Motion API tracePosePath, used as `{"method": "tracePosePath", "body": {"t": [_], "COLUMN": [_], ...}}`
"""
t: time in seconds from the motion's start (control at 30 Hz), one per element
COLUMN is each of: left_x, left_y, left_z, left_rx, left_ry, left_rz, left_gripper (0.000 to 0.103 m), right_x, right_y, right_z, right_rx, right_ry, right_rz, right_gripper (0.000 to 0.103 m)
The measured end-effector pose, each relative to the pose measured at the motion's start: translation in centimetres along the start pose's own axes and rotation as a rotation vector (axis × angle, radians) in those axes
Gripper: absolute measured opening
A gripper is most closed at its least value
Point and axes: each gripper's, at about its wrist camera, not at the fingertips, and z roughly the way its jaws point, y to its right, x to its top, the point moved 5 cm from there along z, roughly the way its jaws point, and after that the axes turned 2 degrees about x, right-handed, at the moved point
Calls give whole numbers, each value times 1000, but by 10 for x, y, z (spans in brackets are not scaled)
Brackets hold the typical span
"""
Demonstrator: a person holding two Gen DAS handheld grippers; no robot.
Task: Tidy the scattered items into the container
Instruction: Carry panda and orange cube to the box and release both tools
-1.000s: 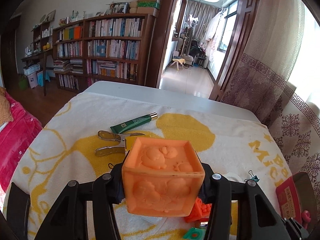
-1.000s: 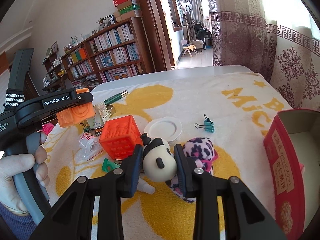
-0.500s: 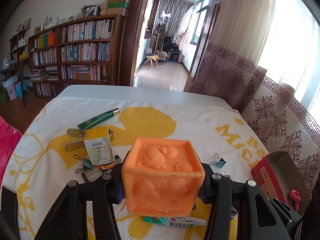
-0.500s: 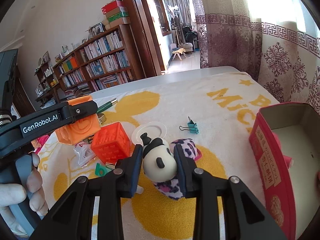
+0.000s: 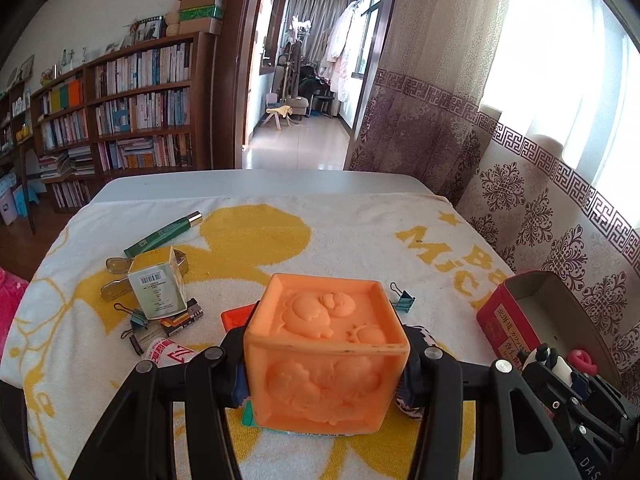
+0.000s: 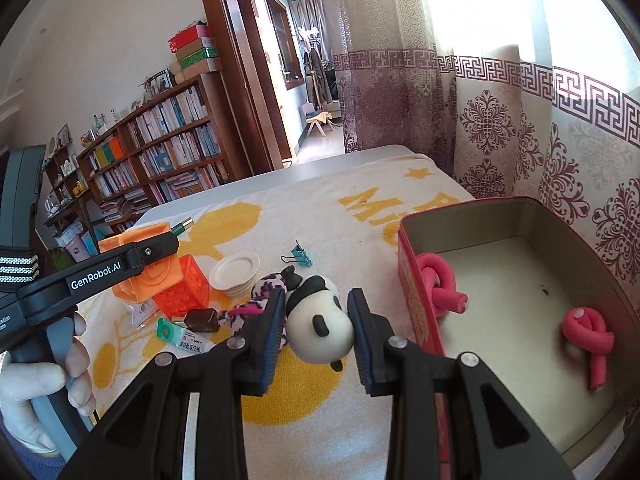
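Transport step in hand — both grippers are loaded. The panda toy [image 6: 318,322] is pinched between the fingers of the right gripper [image 6: 316,326], held above the towel just beside the near wall of the red tin [image 6: 416,280], which sits at the table's right edge with two pink knots already inside. The orange cube [image 5: 326,356] is clamped by the left gripper [image 5: 326,368], over the clutter mid-table. Next, judged — the panda is to be carried over the tin's rim and released; the cube is to follow.
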Motion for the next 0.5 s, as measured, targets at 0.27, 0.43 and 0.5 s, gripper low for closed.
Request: {"method": "tracePosePath", "body": {"t": [0.27,0.43,0.5], "left_x": [-10,-10,-10], "left_y": [36,68,83], "left_z": [-1,-7,-9], "left_rx": [-41,-68,-82], "left_ry": [-29,-18,-16], "left_rz": [47,105,130], "left_gripper": [55,55,55], "right_x": [3,0,-2], "right_y": [41,68,80], "right_z": [-36,-47,-51], "right_rx": [-95,-140,-157], "right_ry": [73,83,84], "right_rz": [51,90,112], "right_gripper": [35,35,35]}}
